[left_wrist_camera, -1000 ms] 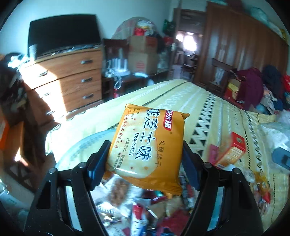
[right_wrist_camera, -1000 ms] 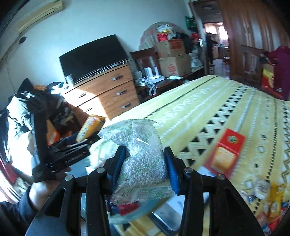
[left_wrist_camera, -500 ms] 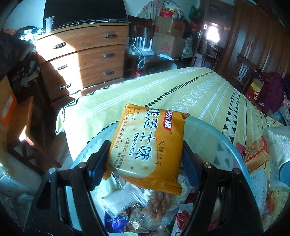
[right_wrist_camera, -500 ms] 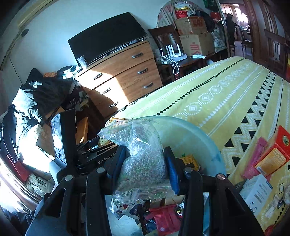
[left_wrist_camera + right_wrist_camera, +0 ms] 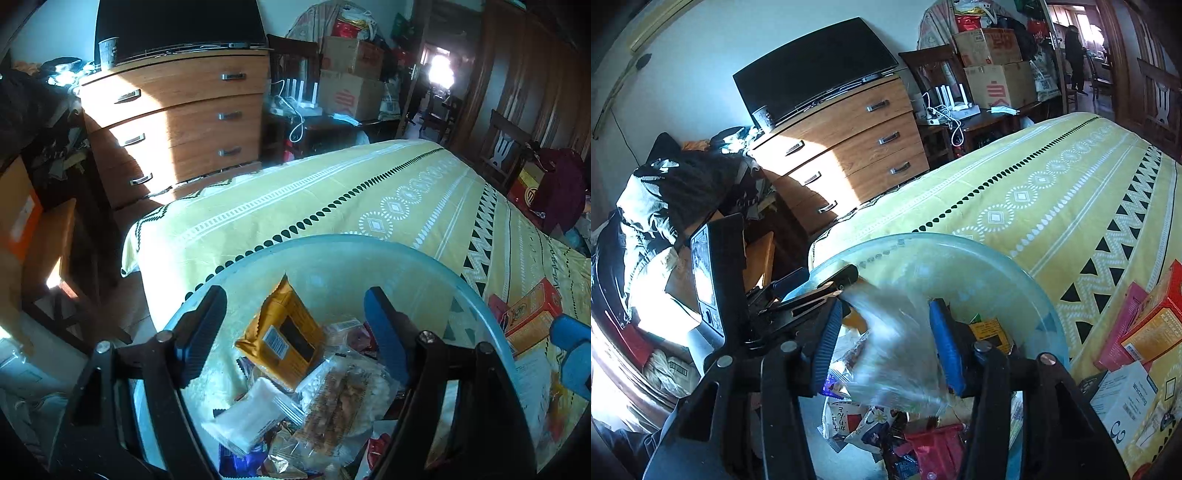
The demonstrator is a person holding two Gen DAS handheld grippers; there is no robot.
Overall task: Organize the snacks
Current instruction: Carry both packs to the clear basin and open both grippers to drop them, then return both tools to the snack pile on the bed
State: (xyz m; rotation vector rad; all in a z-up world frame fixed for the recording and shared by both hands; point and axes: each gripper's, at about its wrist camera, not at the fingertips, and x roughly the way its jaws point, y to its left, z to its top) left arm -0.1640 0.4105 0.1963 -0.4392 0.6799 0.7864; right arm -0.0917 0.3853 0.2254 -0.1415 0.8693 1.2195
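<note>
**Two more packets go into the bowl; boxes still out on the bed**

Both grippers hang over the pale blue plastic bowl (image 5: 424, 258), which sits at the near end of the bed (image 5: 332, 192) with its yellow patterned cover. The bowl already holds a good heap of snacks: a white packet (image 5: 251, 417), a clear bag of brown crisps or fried sticks (image 5: 340, 402), red and dark wrappers lower down.

The left gripper (image 5: 295, 332) has its fingers apart and opening wider, with nothing pressed between them. The orange biscuit packet (image 5: 284, 339) lies below and between them on the heap, back side up with its barcode showing, touching neither pad as far as I can tell. It looks delivered.

The right gripper (image 5: 886, 343) is also opening. The clear bag of small grains (image 5: 901, 350) is blurred between the blue pads, which suggests it is slipping or falling out of the grip, not held firm; I judge the pads no longer press on it. The heap lies directly under it.

So this pair of drops is done or all but done. What is left, by what shows: an orange-and-red box (image 5: 1156, 325) and a pink box (image 5: 1123, 328) lie on the bed just beside the bowl, a white carton (image 5: 1126, 402) nearer the camera, and small loose wrappers at the right edge. Whether the white carton is a snack I cannot tell. The bowl is getting full toward its near side, so later items may need to go to the emptier far side.
</note>
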